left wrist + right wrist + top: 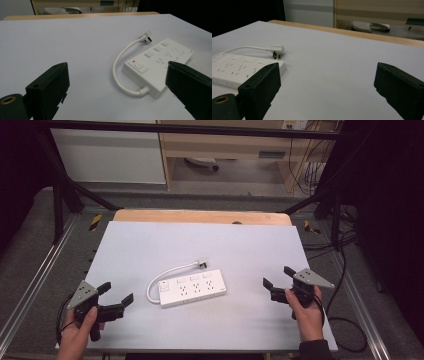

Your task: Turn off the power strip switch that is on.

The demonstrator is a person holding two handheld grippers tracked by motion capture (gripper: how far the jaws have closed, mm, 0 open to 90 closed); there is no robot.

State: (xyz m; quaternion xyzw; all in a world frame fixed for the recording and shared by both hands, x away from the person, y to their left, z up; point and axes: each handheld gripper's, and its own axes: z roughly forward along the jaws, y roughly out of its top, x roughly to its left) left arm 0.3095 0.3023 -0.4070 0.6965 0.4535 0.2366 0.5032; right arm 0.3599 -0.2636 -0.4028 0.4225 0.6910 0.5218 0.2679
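We see a white power strip (192,289) lying flat mid-bench, its short cord (167,272) looping to a plug (202,264) beside it.

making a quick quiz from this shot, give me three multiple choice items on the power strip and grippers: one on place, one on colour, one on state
1. Where does the power strip lie?
A. between the two grippers
B. left of both grippers
C. on the floor

2. What colour is its cable?
A. black
B. white
C. orange

3. How do the left gripper and right gripper stand?
A. both open
B. both shut on the strip
C. one open, one shut on the plug

Answers: 1 A, the high view shows the strip on the table with a gripper on each side. 2 B, the cable and plug match the white strip. 3 A, each gripper view shows its jaws wide apart and empty.
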